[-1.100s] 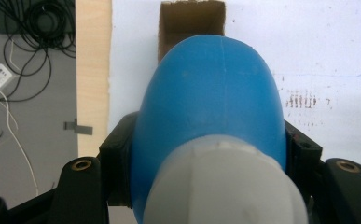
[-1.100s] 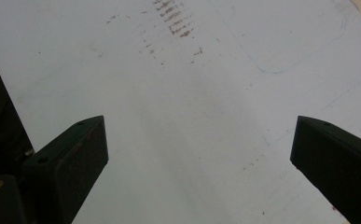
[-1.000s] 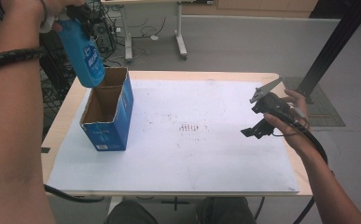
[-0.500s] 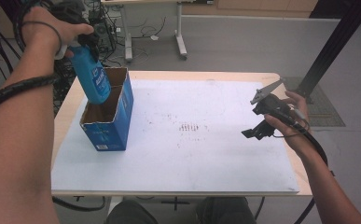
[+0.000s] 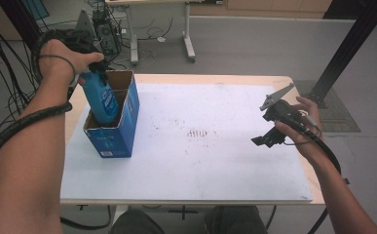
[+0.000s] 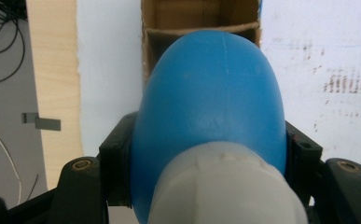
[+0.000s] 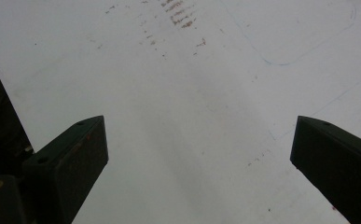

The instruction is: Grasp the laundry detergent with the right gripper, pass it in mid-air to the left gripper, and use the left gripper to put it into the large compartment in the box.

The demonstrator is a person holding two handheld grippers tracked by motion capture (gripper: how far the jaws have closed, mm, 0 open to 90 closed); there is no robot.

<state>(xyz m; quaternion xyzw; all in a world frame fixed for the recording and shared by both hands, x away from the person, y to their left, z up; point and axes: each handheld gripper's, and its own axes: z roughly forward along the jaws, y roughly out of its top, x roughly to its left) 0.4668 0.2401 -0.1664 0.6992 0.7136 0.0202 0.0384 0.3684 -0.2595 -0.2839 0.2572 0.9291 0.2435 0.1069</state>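
Note:
My left gripper (image 5: 97,68) is shut on the neck end of a blue bottle (image 5: 102,101) with a grey cap (image 6: 225,186). The bottle's lower part stands tilted inside an open blue cardboard box (image 5: 112,140) at the table's left side. In the left gripper view the bottle (image 6: 211,93) bulges between the two black fingers (image 6: 115,154), with the box's cardboard divider (image 6: 197,29) beyond it. My right gripper (image 5: 264,127) hovers over the right part of the table. It is open, and only the white sheet (image 7: 192,102) lies under its gap (image 7: 199,158).
A white sheet (image 5: 200,161) with faint brown marks covers most of the wooden table (image 5: 71,117). Cables and a computer case (image 5: 103,29) lie on the floor beyond the far left corner. A black post (image 5: 344,48) rises at the far right.
The left hand has come down with the blue bottle, from above the box to partly inside it. The right hand and its gripper have kept still.

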